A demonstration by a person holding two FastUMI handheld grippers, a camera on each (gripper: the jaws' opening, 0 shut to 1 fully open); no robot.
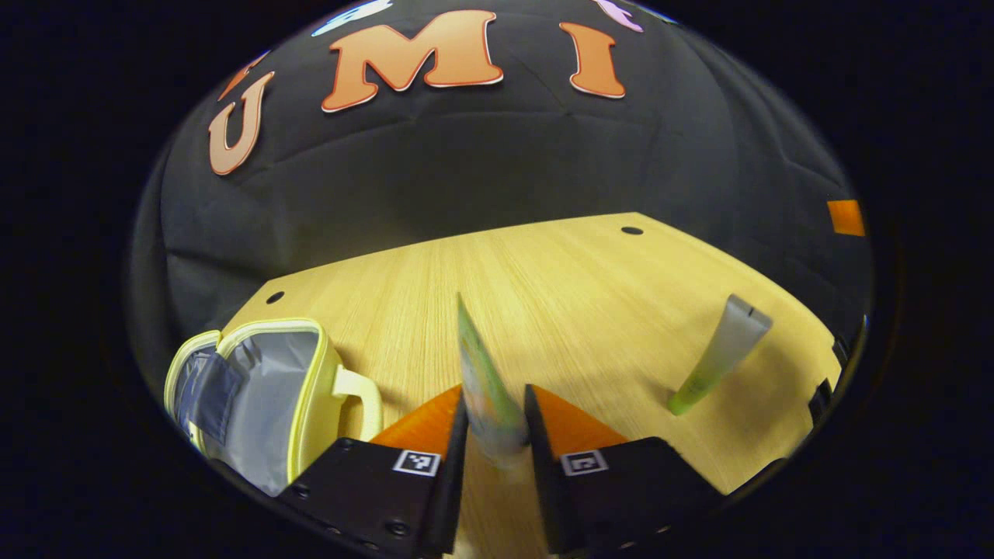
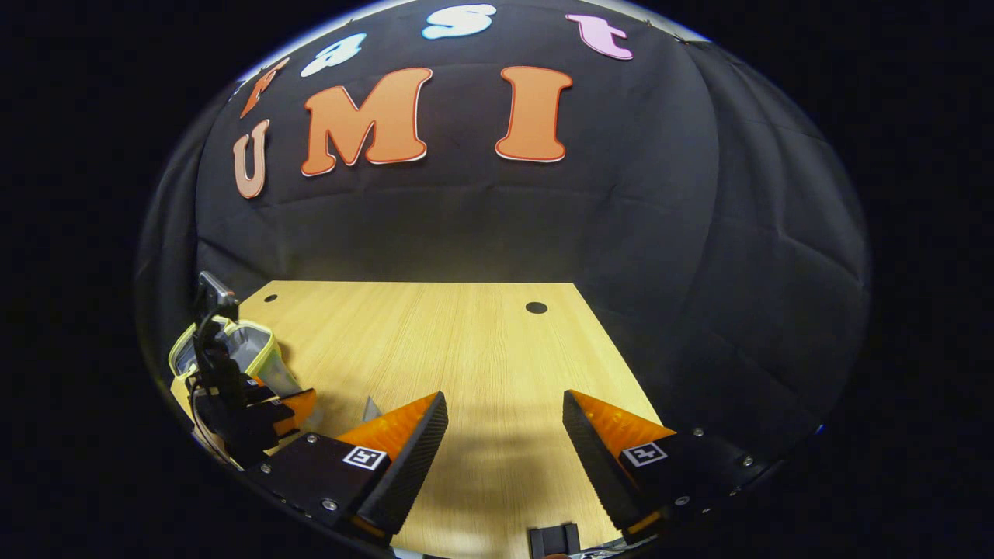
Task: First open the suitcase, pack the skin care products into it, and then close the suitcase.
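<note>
Clamped between the fingers of our left gripper [image 1: 497, 423], a green sachet [image 1: 483, 380] stands on edge, blurred, both fingers pressing its flat sides above the tabletop [image 1: 559, 287]. To its left in the left gripper view, the suitcase [image 1: 264, 396], a small pale-yellow zip case with a grey lining, lies open beside the gripper, its handle [image 1: 359, 397] turned toward the fingers. Off to the right, well apart from the sachet, a grey-and-green tube [image 1: 721, 353] rests on the wood, cap end farthest from us. In the right gripper view, our right gripper [image 2: 505, 435] holds its fingers wide apart over bare wood, gripping nothing; at far left there we see the left gripper [image 2: 291, 410] beside the open suitcase [image 2: 248, 349].
</note>
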